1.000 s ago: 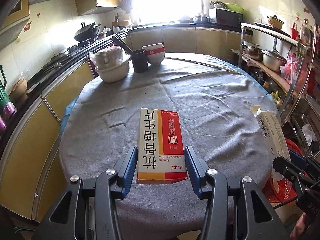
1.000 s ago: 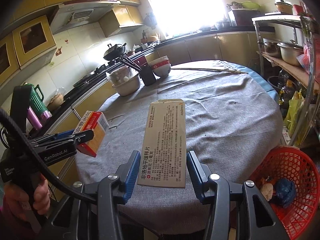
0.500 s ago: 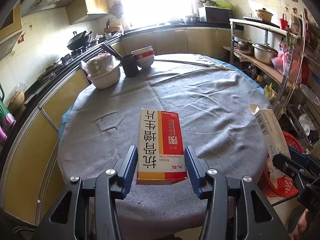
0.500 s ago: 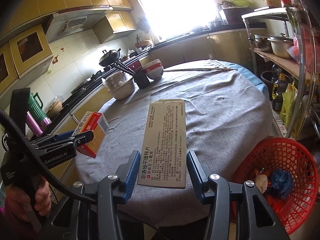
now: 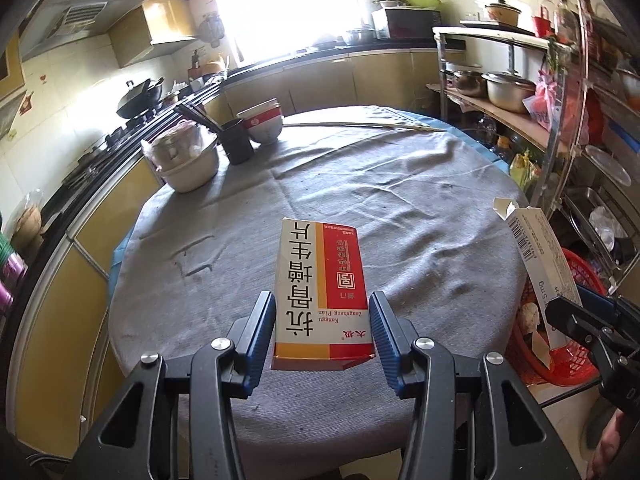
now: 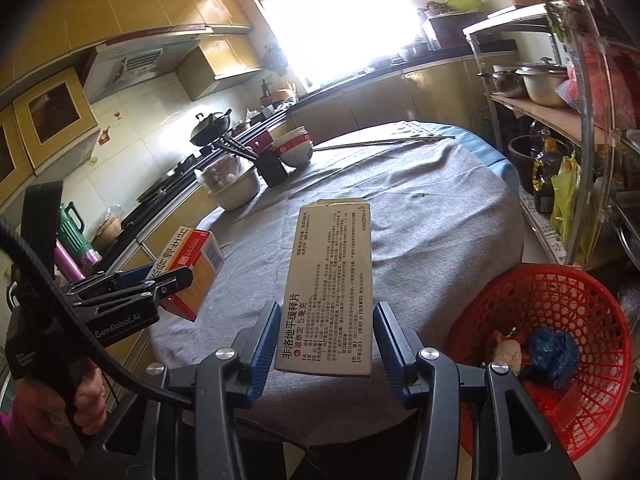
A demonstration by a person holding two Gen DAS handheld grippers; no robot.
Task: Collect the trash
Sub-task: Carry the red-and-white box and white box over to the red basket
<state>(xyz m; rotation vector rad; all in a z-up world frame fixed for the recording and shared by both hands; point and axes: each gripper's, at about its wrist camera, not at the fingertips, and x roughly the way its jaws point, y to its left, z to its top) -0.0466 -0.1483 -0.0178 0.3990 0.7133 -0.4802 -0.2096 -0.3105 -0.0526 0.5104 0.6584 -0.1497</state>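
Note:
My left gripper [image 5: 322, 305] is shut on a red and white medicine box [image 5: 320, 280], which it holds in the air over the near edge of the grey-clothed round table [image 5: 400, 208]. A long beige medicine box [image 6: 330, 280] is clamped by its sides in my right gripper [image 6: 325, 314], also above the table's near edge. Each gripper shows in the other's view: the left gripper [image 6: 160, 280] with its red box [image 6: 190, 266], the right gripper [image 5: 576, 312] with its pale box [image 5: 538, 248]. A red mesh basket [image 6: 568, 280] with some trash in it stands low at the right, beside the table.
At the table's far left stand bowls [image 5: 188, 160], a black cup of chopsticks [image 5: 238, 142] and stacked red-rimmed bowls [image 5: 264, 122]. A metal rack with pots [image 5: 508, 92] rises on the right. Yellow kitchen cabinets [image 5: 72, 264] run along the left. A hand [image 6: 86, 396] grips the left tool.
Both grippers have drawn back and to the right with their boxes still held. The table looks farther off and the red basket shows more fully at the right.

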